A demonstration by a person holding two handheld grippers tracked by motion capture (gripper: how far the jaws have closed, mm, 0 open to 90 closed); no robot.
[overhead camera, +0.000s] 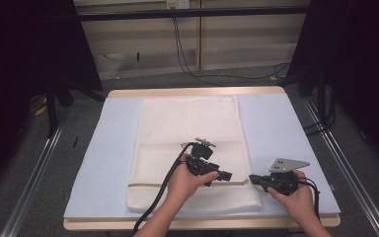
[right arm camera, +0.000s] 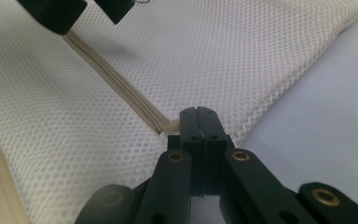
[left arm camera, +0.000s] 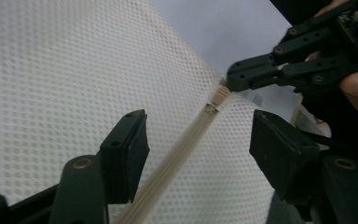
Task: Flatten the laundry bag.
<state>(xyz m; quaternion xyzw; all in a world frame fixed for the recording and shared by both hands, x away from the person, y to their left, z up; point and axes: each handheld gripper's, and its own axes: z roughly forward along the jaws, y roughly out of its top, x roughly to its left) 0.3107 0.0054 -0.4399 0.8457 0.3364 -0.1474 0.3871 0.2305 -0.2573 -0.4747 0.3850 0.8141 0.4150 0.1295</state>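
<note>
Low centre of the high view, the mesh bag (overhead camera: 190,148) lies flat on the blue mat (overhead camera: 286,143). Its zipper (left arm camera: 177,156) runs diagonally between the left gripper's (left arm camera: 198,147) parted jaws, untouched. At upper right of that view, the right gripper (right arm camera: 199,116) is clamped on the zipper's end tab (left arm camera: 219,95).

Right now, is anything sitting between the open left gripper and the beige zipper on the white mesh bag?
Nothing visible. The left gripper has its open jaws astride the beige zipper of the white mesh laundry bag, with bare mesh beneath. The right gripper is shut on the zipper's end tab, beyond the left jaws, not in their way.
</note>
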